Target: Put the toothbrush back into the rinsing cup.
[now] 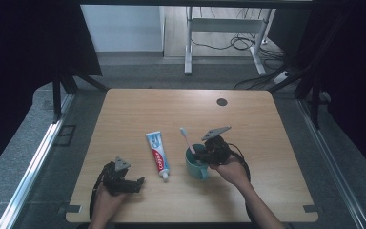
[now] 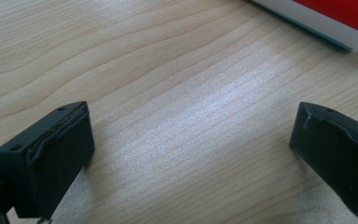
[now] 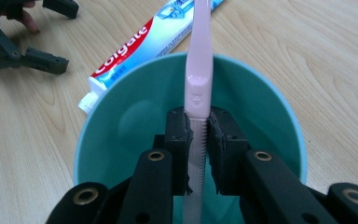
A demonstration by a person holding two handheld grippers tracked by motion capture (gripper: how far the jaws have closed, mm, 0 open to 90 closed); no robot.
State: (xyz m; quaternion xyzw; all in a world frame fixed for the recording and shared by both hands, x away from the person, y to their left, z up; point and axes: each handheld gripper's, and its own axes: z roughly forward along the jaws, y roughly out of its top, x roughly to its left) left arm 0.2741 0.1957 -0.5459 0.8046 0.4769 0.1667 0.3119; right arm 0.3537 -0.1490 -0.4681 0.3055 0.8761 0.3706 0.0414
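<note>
The right gripper (image 3: 198,135) clamps a pink toothbrush (image 3: 198,70) over the teal cup (image 3: 279,107); at the cup's nine o'clock lies toothpaste (image 1: 158,153). The left gripper (image 2: 191,144) rests wide open on the surface (image 2: 168,70), holding nothing.

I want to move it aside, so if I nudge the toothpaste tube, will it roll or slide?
The toothpaste tube lies flat on the table, so it would probably slide, not roll. Its body looks flattened and soft, so it may dent under a pinch. The round cap end might pivot a little.
</note>
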